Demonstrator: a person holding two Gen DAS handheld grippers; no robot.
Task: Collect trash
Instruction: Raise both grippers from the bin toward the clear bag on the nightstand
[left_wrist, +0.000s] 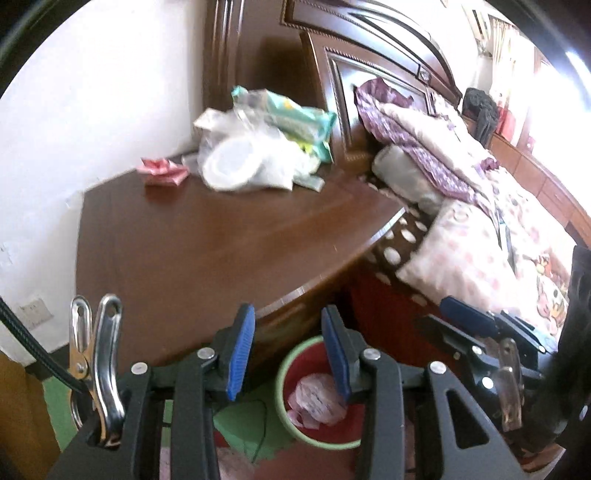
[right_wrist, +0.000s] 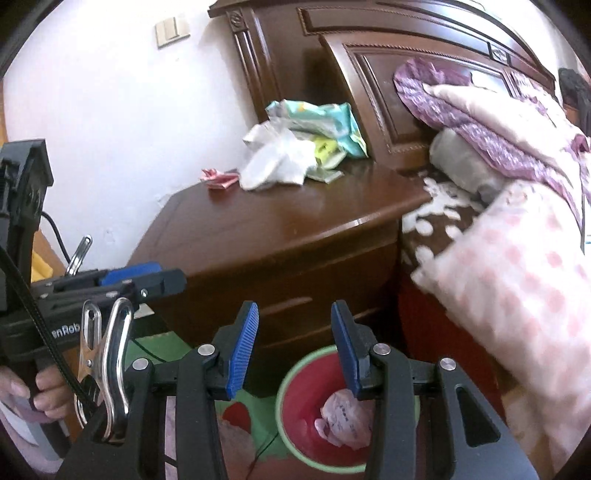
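Left wrist view: left gripper (left_wrist: 288, 350), jaws apart and empty; trash pile (left_wrist: 258, 147) lies above it at upper centre, nearer than to the equally empty right gripper (right_wrist: 294, 347).

Bin (left_wrist: 286, 424) at 6 o'clock: rim partly hidden behind left claw (left_wrist: 288, 354). Trash heap (left_wrist: 258, 147) on counter (left_wrist: 207, 243), 11 o'clock: motion-blurred, items indistinct. Hand (right_wrist: 40, 395) at 8 o'clock: cut by right-wrist view's edge.

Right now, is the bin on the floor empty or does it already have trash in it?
Not empty. The bin stands upright below the nightstand, with a crumpled white-and-pink wrapper inside; much red interior still shows.
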